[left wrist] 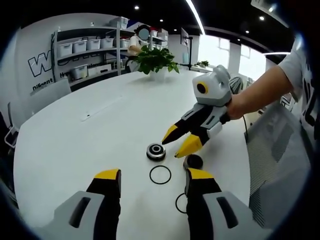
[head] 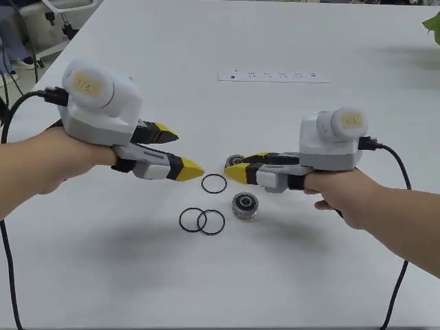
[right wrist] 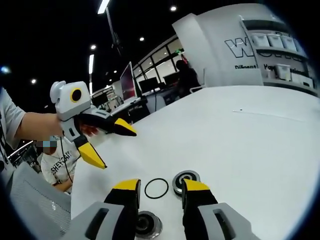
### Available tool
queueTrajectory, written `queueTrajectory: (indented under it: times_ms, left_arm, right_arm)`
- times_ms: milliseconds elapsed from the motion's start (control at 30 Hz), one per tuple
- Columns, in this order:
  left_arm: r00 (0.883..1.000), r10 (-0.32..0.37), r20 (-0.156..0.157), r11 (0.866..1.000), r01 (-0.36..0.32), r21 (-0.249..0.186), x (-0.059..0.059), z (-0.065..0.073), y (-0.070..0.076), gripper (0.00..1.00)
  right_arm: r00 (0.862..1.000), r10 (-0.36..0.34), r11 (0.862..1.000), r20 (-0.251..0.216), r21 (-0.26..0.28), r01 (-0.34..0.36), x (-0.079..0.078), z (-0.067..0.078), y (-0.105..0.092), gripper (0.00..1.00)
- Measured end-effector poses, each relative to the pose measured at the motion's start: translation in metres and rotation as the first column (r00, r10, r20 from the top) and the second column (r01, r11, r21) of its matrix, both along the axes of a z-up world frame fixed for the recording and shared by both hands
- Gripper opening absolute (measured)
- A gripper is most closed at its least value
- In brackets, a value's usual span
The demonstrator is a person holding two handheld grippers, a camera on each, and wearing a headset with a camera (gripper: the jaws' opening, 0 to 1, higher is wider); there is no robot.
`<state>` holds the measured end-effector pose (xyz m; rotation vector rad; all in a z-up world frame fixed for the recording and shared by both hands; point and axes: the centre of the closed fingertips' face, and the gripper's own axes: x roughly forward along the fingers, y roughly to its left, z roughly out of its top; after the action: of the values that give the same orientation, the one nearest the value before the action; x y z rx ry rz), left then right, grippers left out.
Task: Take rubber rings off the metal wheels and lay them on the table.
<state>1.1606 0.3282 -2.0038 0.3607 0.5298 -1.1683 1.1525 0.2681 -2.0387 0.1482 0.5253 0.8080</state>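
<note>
rubber rings already off: one ring [head: 214, 183] lies flat on the white table [head: 330, 124], just left of and beyond the near metal wheel [head: 245, 205]; an overlapping pair [head: 201, 221] lies just left of that wheel, on the person's side. a second wheel [head: 235, 162] sits just beyond the near wheel, partly behind the right gripper [head: 246, 165], whose jaws stand apart and empty. the left gripper [head: 180, 150], jaws wide apart and empty, hovers left of the near wheel. whether either wheel carries a ring cannot be told. advised: steady a wheel with one gripper, catch only the rubber edge with the other, peel outward.
</note>
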Motion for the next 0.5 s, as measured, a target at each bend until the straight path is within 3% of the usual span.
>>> queueTrajectory:
  times_ms: [500]
  left_arm:
    - [1.0,-0.001,-0.013,1.0,0.001,-0.003,0.011,-0.006,-0.015,0.46]
  right_arm:
    - [1.0,-0.026,0.998,0.016,-0.053,0.027,0.007,-0.012,-0.019,0.32]
